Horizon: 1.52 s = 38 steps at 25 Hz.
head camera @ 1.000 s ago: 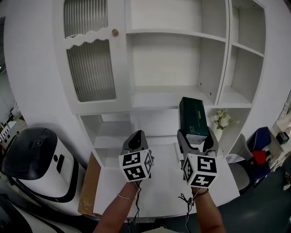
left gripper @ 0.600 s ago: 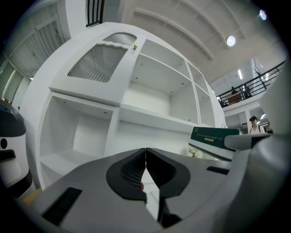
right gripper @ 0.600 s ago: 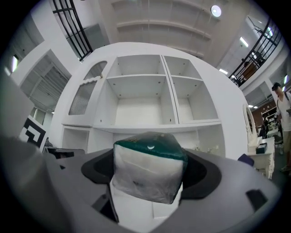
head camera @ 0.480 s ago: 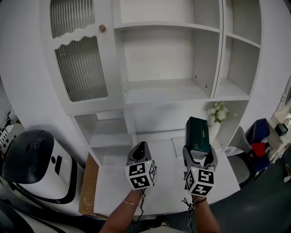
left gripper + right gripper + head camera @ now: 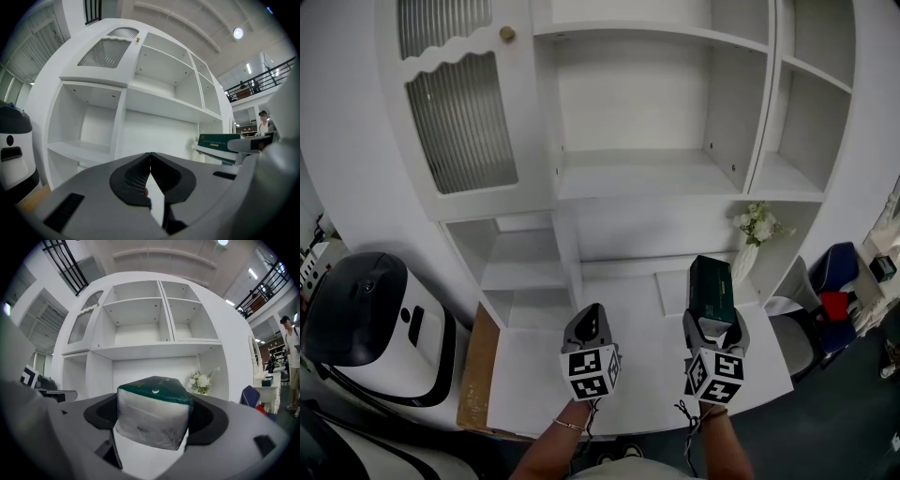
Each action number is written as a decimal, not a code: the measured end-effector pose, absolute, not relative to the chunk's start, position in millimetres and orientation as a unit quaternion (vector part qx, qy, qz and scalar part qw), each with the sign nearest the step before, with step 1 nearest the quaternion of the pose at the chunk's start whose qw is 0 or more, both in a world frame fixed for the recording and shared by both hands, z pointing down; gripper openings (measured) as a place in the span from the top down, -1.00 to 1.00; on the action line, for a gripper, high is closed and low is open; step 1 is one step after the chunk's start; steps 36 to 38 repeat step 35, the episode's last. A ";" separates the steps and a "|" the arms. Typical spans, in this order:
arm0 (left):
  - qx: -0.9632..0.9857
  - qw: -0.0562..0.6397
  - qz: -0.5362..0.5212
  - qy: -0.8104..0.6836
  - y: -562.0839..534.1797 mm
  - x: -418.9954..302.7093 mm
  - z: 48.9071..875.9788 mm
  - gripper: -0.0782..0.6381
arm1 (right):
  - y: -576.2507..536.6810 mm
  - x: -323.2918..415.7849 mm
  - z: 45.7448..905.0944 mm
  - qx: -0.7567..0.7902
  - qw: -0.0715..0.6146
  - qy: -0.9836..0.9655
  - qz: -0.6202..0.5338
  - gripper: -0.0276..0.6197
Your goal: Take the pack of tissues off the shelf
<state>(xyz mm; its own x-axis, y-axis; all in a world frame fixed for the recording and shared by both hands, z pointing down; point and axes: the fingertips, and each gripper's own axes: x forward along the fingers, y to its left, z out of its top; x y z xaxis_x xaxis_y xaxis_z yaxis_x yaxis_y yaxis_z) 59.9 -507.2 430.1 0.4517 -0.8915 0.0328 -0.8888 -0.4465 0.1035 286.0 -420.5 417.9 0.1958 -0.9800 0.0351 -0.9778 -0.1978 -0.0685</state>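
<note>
Tissue pack, boxy, glossy green-topped, in right gripper jaws

So the big white shelf unit is standing there with a ribbed glass door hanging on its upper left. The white counter is sticking out below, and just a vase of white flowers is sitting at its back right, under the right-hand shelf.
</note>
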 end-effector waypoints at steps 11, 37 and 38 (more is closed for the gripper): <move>0.837 0.070 -0.009 -0.542 -511.5 49.9 444.6 0.73 | -419.8 290.5 431.9 -0.763 0.015 0.645 -0.041 -0.41; 0.831 0.082 -0.001 -0.550 -507.3 46.7 454.4 0.73 | -419.1 291.6 439.9 -0.765 0.011 0.643 -0.041 -0.40; 0.831 0.082 -0.001 -0.550 -507.3 46.7 454.4 0.73 | -419.1 291.6 439.9 -0.765 0.011 0.643 -0.041 -0.40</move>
